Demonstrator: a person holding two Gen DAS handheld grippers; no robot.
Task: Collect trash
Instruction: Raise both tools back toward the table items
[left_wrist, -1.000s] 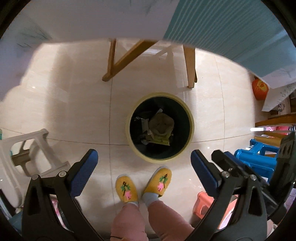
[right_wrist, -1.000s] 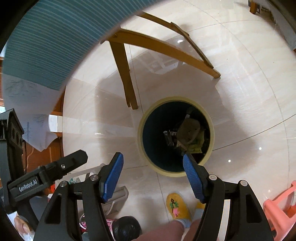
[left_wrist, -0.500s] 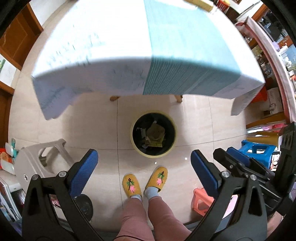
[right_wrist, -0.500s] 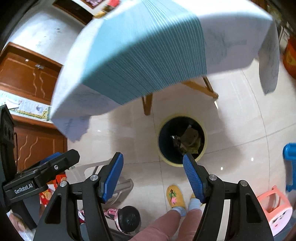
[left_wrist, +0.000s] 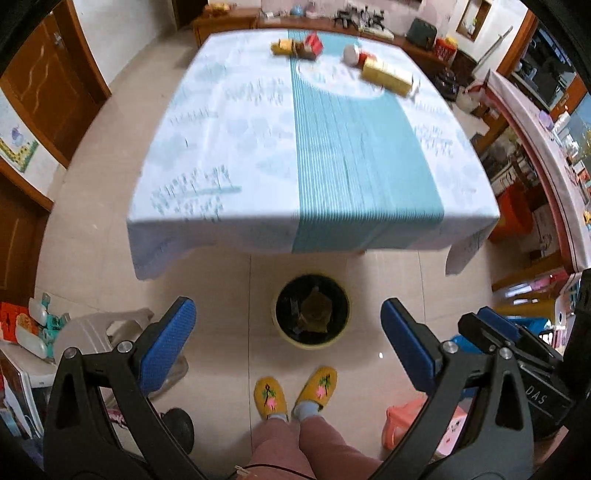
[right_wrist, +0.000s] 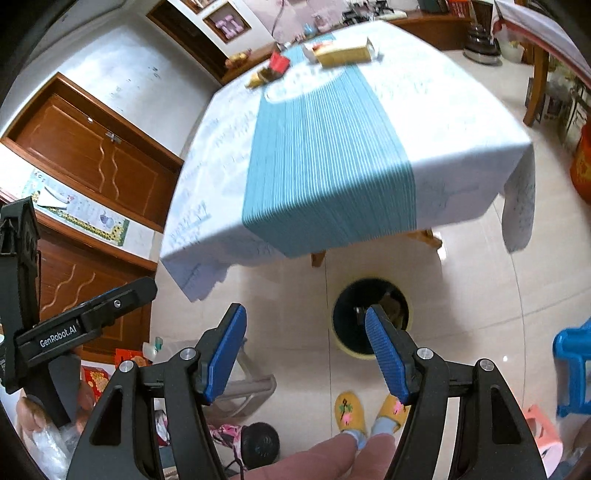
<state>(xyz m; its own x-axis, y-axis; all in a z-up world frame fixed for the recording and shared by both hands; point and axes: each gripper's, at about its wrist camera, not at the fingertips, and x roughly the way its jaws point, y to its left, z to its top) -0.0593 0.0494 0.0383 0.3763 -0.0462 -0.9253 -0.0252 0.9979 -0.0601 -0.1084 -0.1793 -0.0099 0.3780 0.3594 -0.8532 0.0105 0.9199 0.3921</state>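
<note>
1. Soft, even daylight ahead of my tongs; nothing looks dim.
2. Small glints on the floor (left_wrist: 380, 355) near my right pad.
3. The table (left_wrist: 258, 155) ahead is smeared by motion blur.
4. Edges bend fisheye-style, with black corners.

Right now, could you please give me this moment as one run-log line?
left tool: open, empty | right tool: open, empty | trash bin: on floor, holds trash | table: boxes and wrappers left

Cloth-covered table (left_wrist: 258, 155), yellow box (left_wrist: 386, 75), red packet (left_wrist: 314, 43), can (left_wrist: 351, 54) at far end
</note>
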